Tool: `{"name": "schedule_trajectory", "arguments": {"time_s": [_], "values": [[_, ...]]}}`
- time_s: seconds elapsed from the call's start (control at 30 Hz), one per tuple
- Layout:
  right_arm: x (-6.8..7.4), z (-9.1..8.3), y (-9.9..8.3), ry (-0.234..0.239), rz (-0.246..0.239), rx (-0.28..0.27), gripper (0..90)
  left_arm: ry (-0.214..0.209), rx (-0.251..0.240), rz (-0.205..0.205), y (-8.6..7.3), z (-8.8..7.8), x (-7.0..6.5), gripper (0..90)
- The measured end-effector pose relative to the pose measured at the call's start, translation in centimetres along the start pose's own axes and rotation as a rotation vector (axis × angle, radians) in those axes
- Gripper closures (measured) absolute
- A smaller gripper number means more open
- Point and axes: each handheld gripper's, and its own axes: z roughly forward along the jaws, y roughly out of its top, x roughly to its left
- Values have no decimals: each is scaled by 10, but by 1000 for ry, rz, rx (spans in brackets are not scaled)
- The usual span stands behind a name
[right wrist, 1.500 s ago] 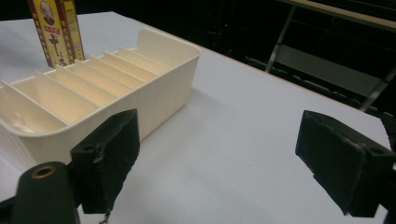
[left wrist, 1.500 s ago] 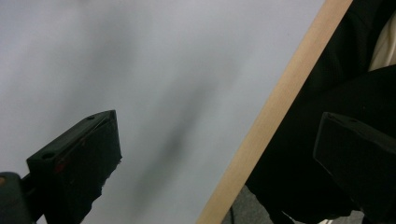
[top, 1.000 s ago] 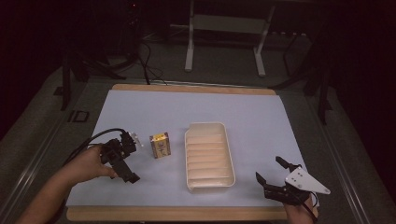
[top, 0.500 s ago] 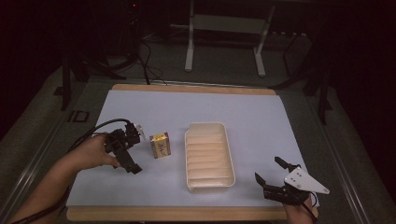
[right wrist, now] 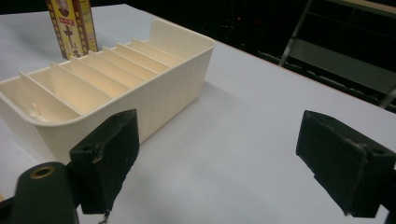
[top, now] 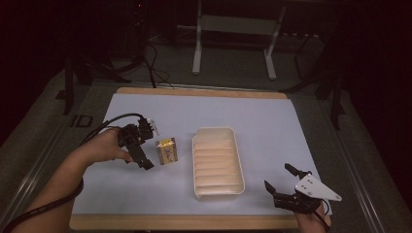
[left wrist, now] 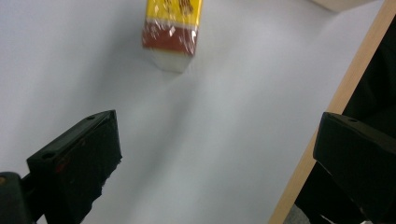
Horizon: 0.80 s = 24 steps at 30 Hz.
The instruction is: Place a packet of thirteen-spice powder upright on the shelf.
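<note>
Holding my left claw (top: 144, 154) spread just beside the upright yellow box (top: 166, 151) on the bench (top: 272, 121), ready to pinch it, I parked my right claw (top: 286, 187), likewise spread, by the ribbed tray (top: 216, 134).

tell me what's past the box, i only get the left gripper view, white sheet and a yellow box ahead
Observer: Right of the box lies a cream tray, apart from it, seen from the high view.
Operator: tray got anything in it
Observer: It looks empty; the right gripper view shows thin dividers splitting the tray into slots.
Operator: is the box flat or standing
Observer: Standing upright on the sheet; in the right gripper view the box rises behind the tray's far wall.
Operator: where's the other tool
Observer: The right tool sits open near the sheet's front right corner, clear of the tray. Your left tool is open just left of the box.
</note>
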Motion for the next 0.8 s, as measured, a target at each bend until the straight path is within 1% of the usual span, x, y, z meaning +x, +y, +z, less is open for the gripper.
{"name": "schedule_trajectory", "arguments": {"time_s": [0.07, 0.13, 0.23, 0.3, 0.33, 0.37, 0.4, 0.53, 0.57, 0.63, 0.67, 0.7, 0.73, 0.8], "values": [[0, 0, 0, 3, -2, 2, 135, -7, -1, -6, 3, 0, 4, 47], [0, 0, 0, 3, -4, 2, 135, 3, 11, -14, 7, 2, 7, 47], [0, -1, 0, 2, -3, 0, 135, 8, 26, -2, 12, 5, 9, 59], [-1, 0, -1, 2, -2, 1, 135, 6, 25, 12, 16, 7, 9, 66], [-1, 0, -1, 1, -2, 1, 135, 16, 26, 21, 18, 7, 9, 90], [-1, 0, -1, 0, -2, 0, 135, 17, 16, 29, 19, 7, 9, 137], [-1, -1, -1, -1, -2, 0, 135, 16, 14, 26, 20, 7, 10, 156], [0, -2, 0, -4, -3, -2, 135, 62, 27, 24, 26, 9, 13, 190], [0, -2, -1, -4, -4, -3, 135, 64, 28, 21, 28, 9, 14, 212], [0, -2, -1, -4, -5, -3, 135, 79, 40, 35, 31, 11, 15, 240], [-1, -2, -1, -3, -3, -3, 135, 76, 42, 40, 32, 11, 16, 293], [-1, -2, -1, -2, -3, -4, 135, 84, 43, 46, 34, 12, 15, 334], [-1, -2, -1, -2, -1, -2, 135, 82, 45, 46, 36, 13, 16, 337], [-1, -2, -1, -1, 0, -3, 135, 80, 46, 58, 40, 14, 17, 397]]}}
